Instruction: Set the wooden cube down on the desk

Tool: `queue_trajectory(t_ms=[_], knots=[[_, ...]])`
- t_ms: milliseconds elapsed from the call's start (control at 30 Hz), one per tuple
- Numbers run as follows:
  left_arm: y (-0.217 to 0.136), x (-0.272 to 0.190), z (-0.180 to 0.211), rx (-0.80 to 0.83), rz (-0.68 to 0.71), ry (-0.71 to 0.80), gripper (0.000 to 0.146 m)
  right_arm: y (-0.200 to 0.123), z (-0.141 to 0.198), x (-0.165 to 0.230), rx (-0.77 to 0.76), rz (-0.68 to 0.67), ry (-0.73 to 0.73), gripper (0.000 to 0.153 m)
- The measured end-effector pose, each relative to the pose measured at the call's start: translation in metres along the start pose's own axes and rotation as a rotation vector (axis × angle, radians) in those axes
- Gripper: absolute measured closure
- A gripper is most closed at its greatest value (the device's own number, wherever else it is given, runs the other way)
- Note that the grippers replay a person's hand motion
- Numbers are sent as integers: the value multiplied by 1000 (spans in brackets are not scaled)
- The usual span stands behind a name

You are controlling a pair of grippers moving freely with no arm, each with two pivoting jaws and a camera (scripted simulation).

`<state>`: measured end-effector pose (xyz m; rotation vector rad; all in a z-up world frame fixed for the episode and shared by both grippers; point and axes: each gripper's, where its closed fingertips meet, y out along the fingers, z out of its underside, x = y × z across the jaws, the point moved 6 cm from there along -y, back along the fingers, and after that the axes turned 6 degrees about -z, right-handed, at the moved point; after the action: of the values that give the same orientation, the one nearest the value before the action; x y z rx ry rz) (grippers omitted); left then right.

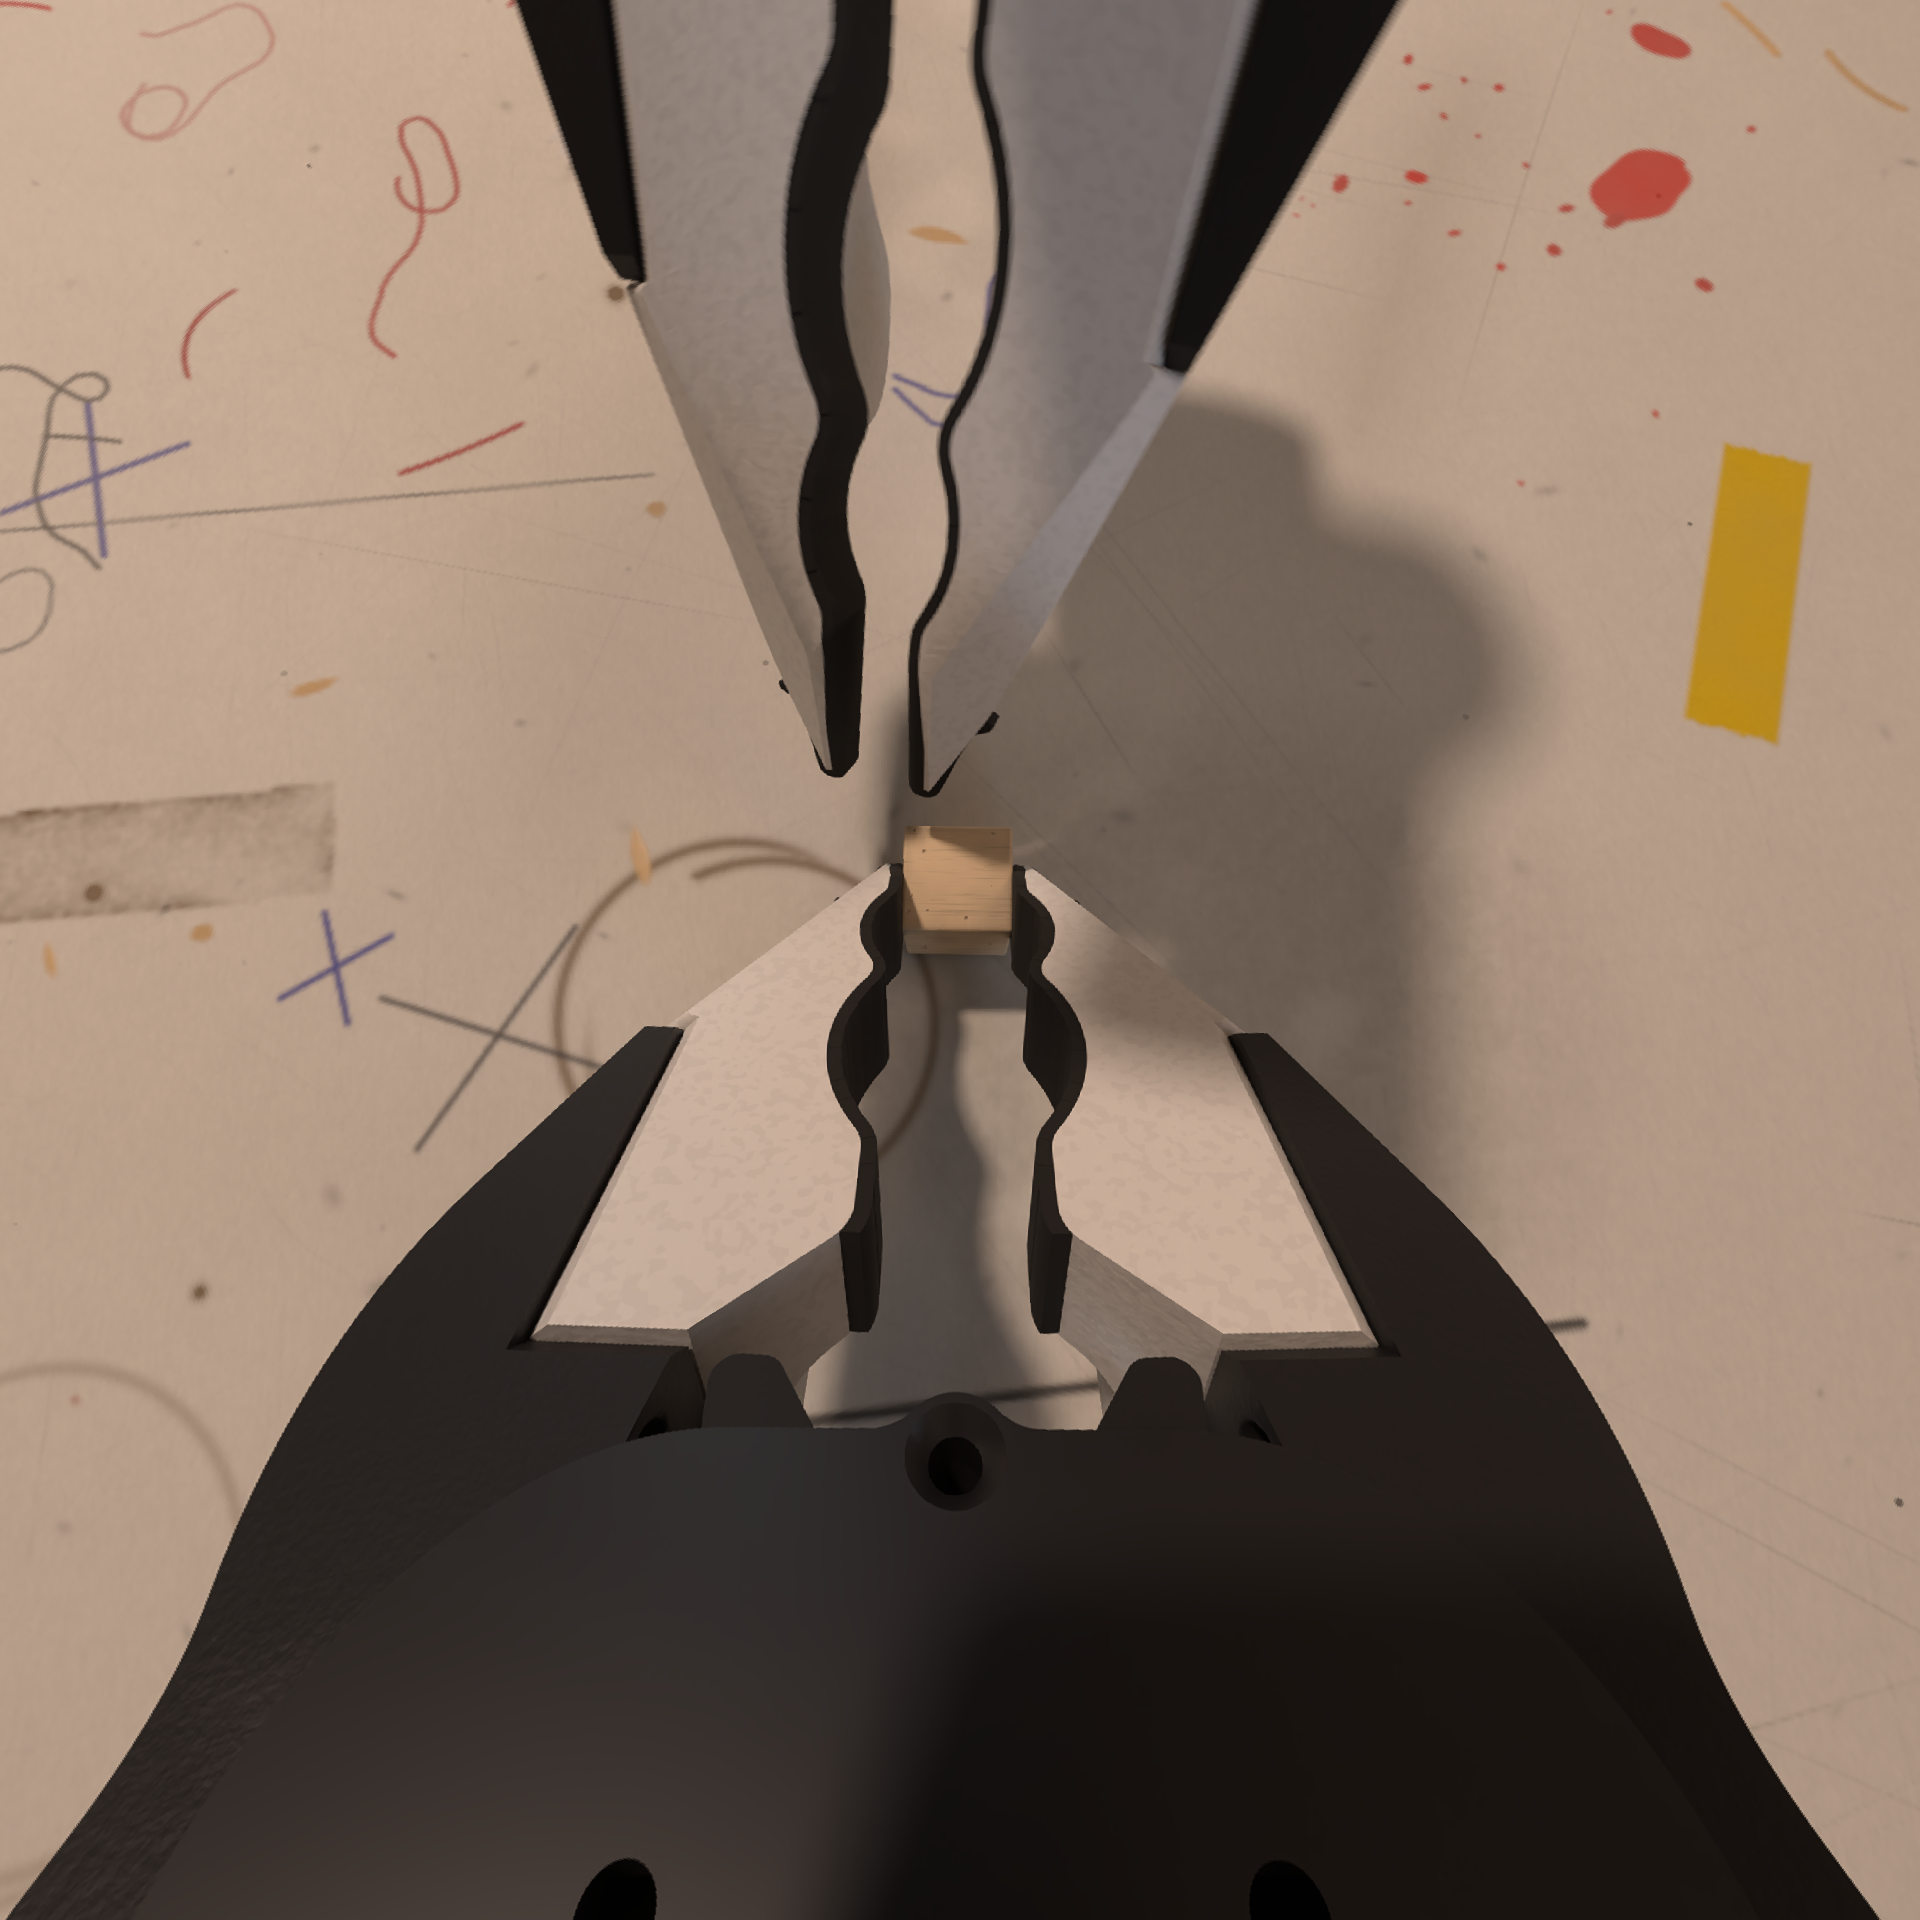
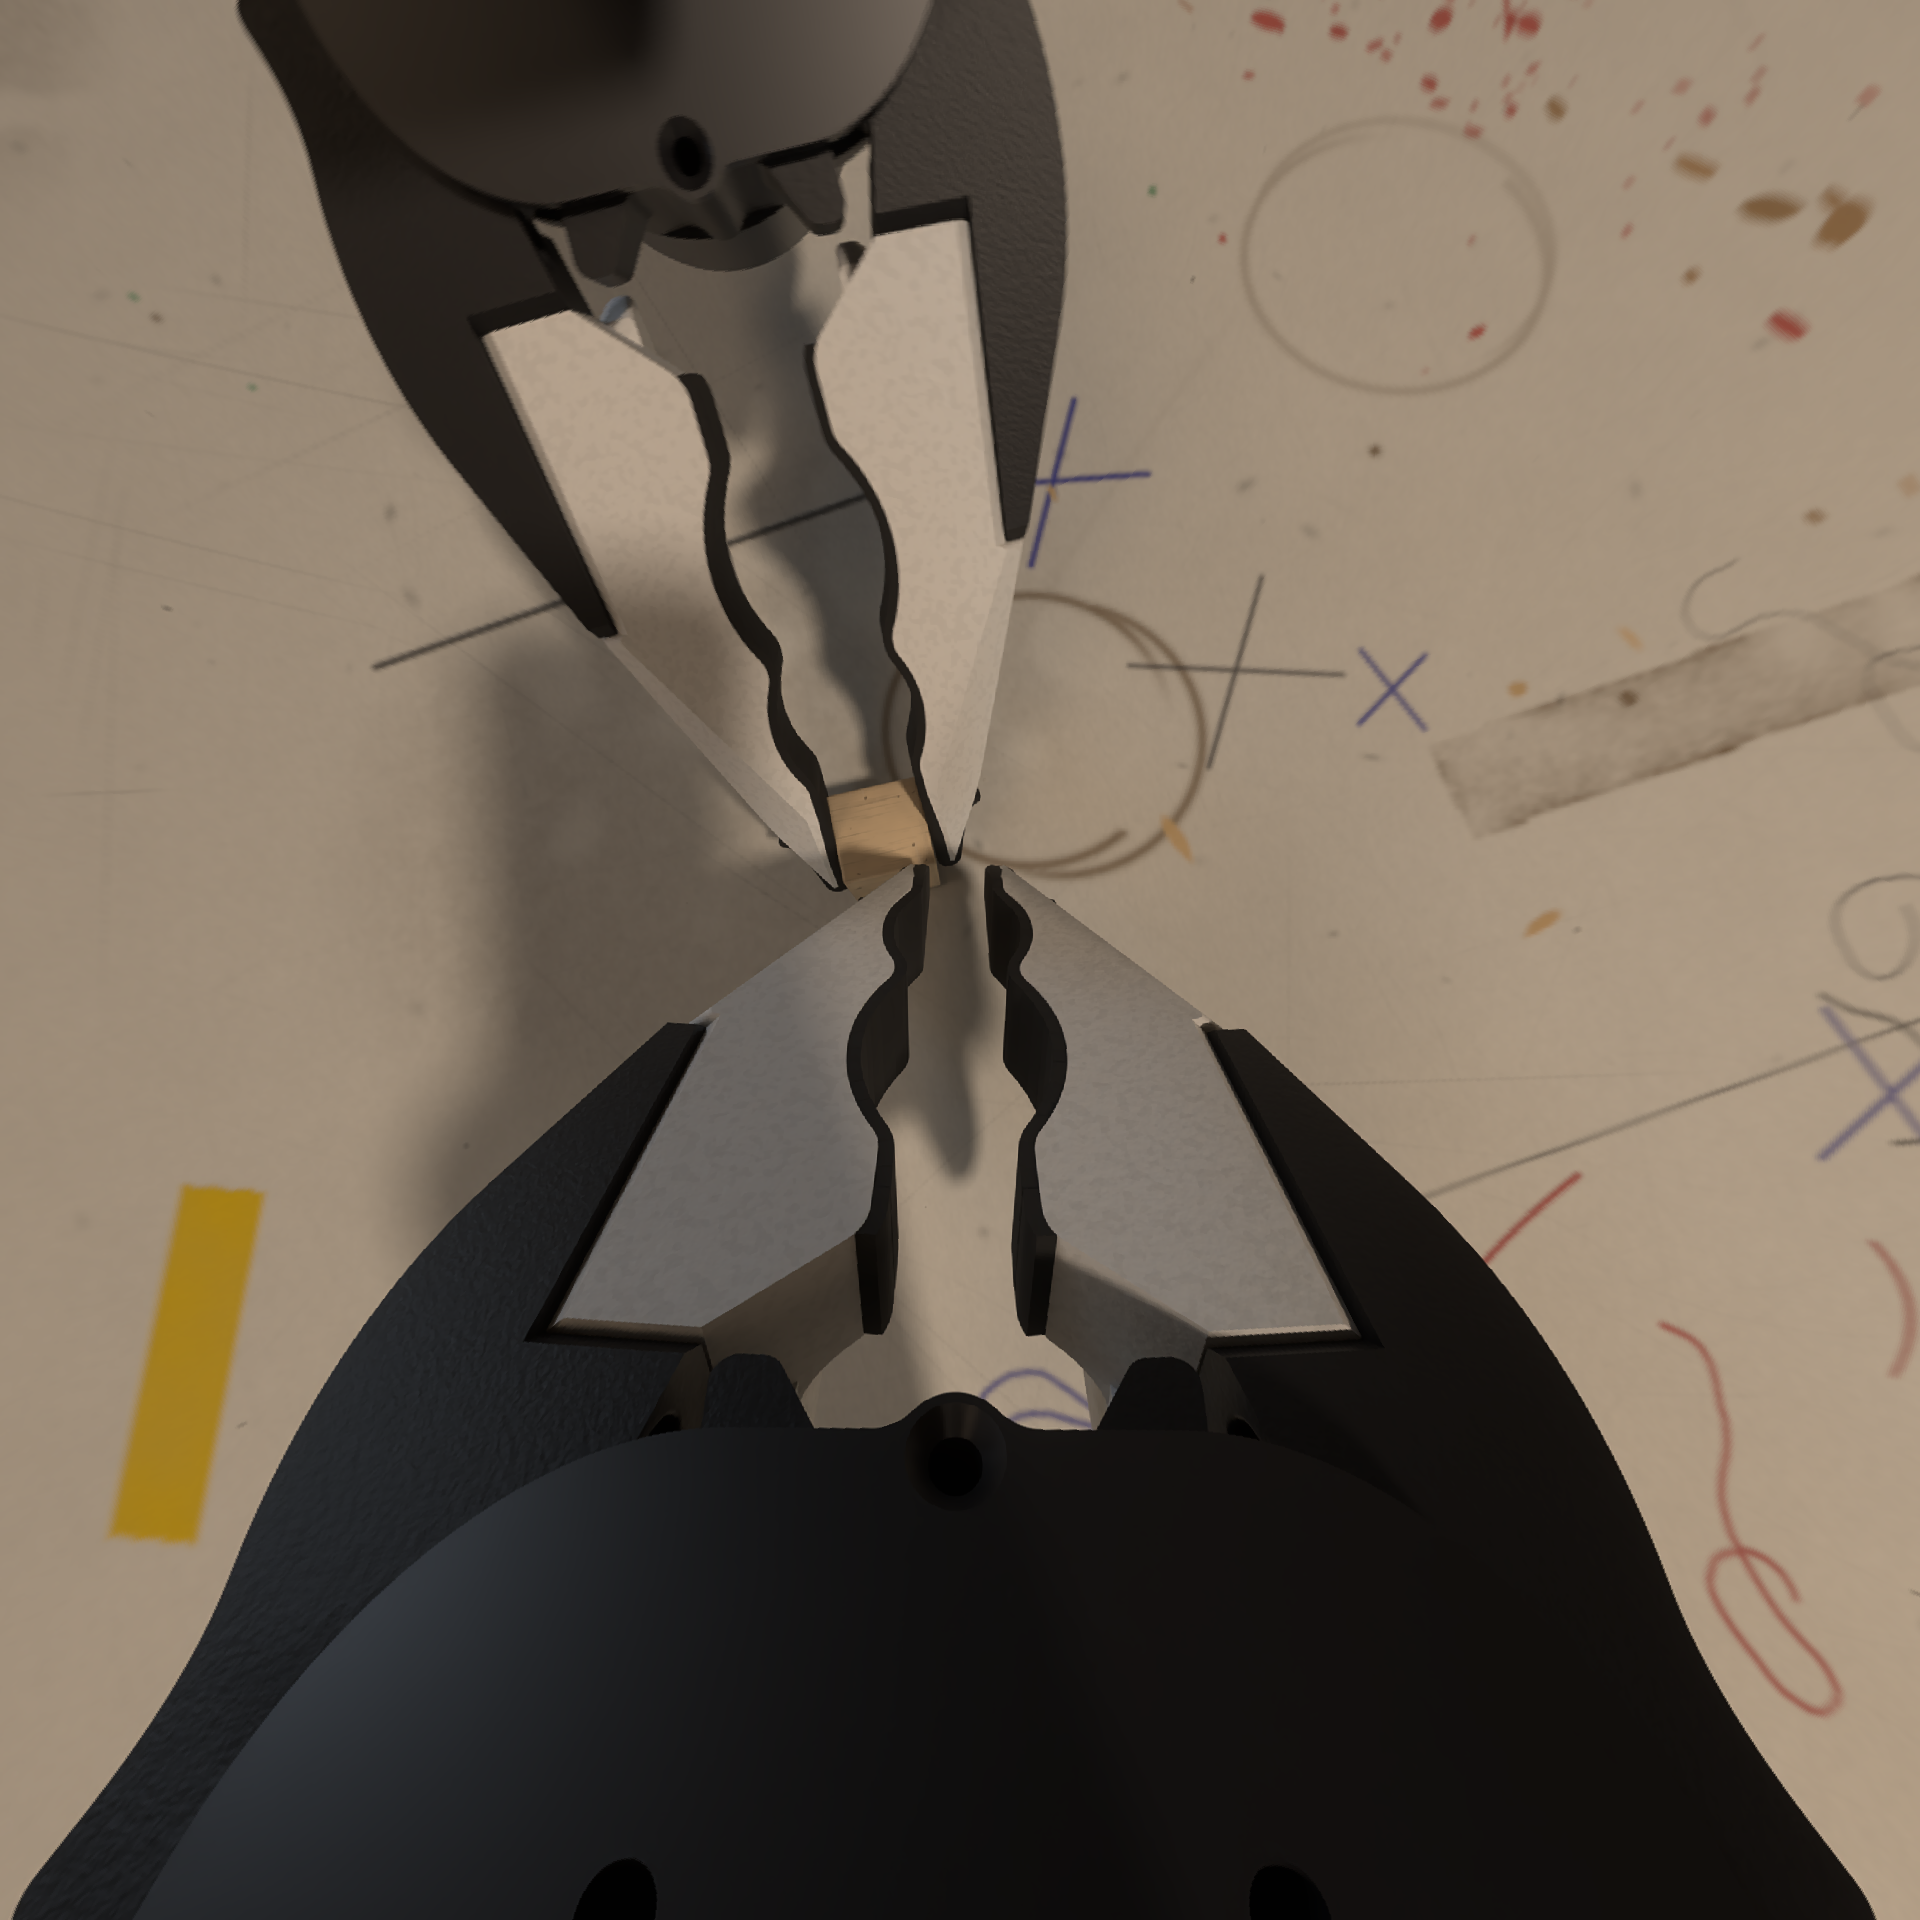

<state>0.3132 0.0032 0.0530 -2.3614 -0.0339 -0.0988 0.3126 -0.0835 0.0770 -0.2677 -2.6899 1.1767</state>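
Observation:
The small light wooden cube [image 1: 956, 888] is clamped between my left gripper's [image 1: 956, 894] fingertips, which are shut on its two sides. It hangs over the desk [image 1: 1455, 935] and casts a shadow beneath itself. In the right wrist view the cube [image 2: 881, 831] sits in the left gripper's tips, which reach in from the top. My right gripper [image 2: 954, 883] faces it tip to tip, just short of the cube, with a narrow gap between its fingers and nothing in them. It also shows in the left wrist view [image 1: 883, 777], coming from the top.
The beige desk bears pen scribbles, crosses, ring marks and red paint splatter [image 1: 1640, 187]. A yellow tape strip [image 1: 1748, 592] lies to the right in the left wrist view, and a grey smear [image 1: 166, 850] to the left. All are flat marks.

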Motion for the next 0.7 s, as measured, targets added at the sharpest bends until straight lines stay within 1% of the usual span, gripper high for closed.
queue_trajectory(t_ms=[67,133,200,233,567,700], knots=[[0,0,0,0,0,0,126,0,0,-3,7,-49,45,142],[0,0,0,0,1,0,126,0,1,-4,17,-67,47,144],[0,0,0,0,1,1,126,0,0,-3,14,-45,25,151],[0,0,0,0,2,1,126,0,0,-3,12,-41,23,152],[-1,-1,1,-6,-1,26,126,2,7,-8,35,-6,90,153],[-1,3,1,-3,-19,2,126,-4,7,-6,18,42,34,153]])
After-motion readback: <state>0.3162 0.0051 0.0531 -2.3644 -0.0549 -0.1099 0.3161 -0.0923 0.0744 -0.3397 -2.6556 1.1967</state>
